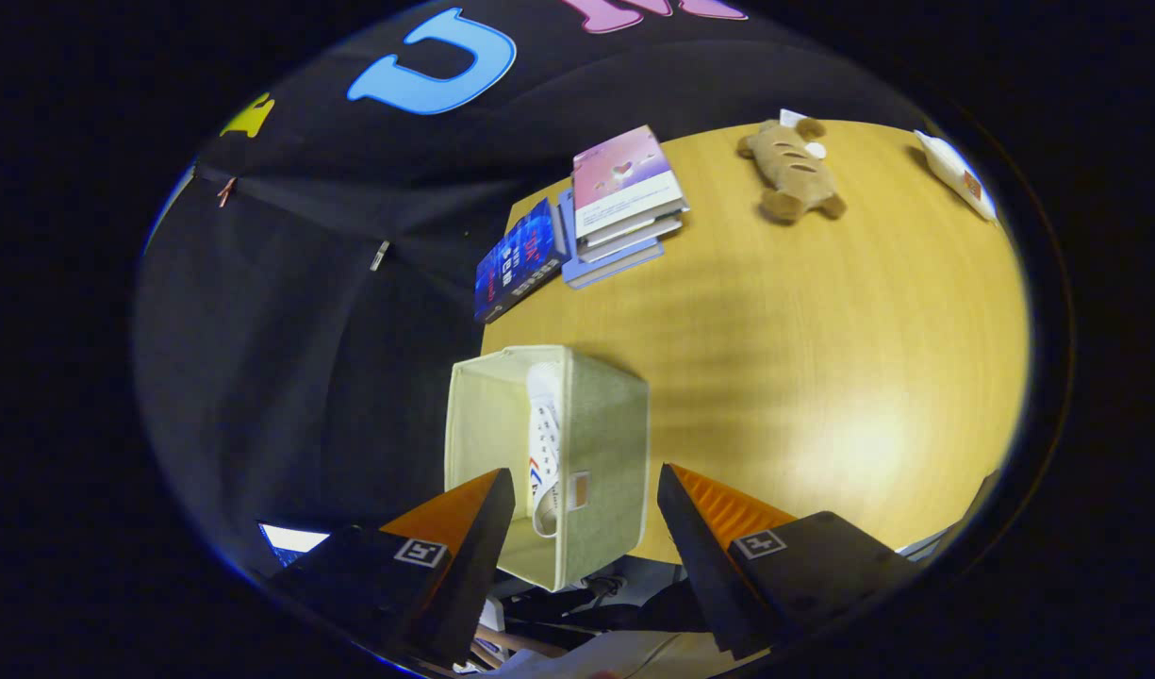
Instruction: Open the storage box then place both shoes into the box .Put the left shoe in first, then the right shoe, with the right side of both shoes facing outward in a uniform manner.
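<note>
The gripper point(586, 500) hangs with fingers spread and empty over the fabric storage box point(601, 443) at the table point(822, 358) edge. One white shoe point(544, 434) stands inside against the wall. The second should probably go in alongside it, facing alike.

- Shoe point(545, 443) in storage box point(603, 443): mostly hidden by box wall, which shoe unclear.
- Pack point(956, 173) at table's point(822, 330) far right: cut off, too small to ID.
- Claw point(586, 509) apart; grips nothing.
</note>
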`<action>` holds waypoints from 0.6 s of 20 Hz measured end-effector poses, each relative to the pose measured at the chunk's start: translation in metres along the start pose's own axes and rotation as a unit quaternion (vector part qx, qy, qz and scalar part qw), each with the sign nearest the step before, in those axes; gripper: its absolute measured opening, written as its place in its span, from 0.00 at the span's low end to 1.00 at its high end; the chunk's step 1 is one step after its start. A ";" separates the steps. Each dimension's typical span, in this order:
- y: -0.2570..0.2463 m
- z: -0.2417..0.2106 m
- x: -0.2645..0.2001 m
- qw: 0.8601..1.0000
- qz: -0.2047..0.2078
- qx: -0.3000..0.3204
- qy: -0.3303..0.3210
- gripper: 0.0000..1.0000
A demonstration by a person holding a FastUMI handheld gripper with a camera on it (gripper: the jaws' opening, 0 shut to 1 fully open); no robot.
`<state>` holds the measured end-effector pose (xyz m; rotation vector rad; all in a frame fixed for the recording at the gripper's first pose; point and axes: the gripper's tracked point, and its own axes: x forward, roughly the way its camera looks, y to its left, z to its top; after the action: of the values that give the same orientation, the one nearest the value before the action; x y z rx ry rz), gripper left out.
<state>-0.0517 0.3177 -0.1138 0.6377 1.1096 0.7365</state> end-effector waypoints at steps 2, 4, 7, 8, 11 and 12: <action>-0.029 0.010 -0.014 0.999 -0.025 -0.002 -0.029 0.97; -0.057 0.022 -0.032 0.997 -0.050 -0.003 -0.060 0.97; -0.098 0.037 -0.059 0.989 -0.093 -0.024 -0.114 0.97; -0.111 0.041 -0.069 0.985 -0.109 -0.034 -0.132 0.97; -0.139 0.048 -0.093 0.972 -0.142 -0.059 -0.176 0.99; -0.145 0.052 -0.101 0.968 -0.148 -0.064 -0.191 0.99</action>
<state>-0.0004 0.1454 -0.1528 0.4650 0.7711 0.4000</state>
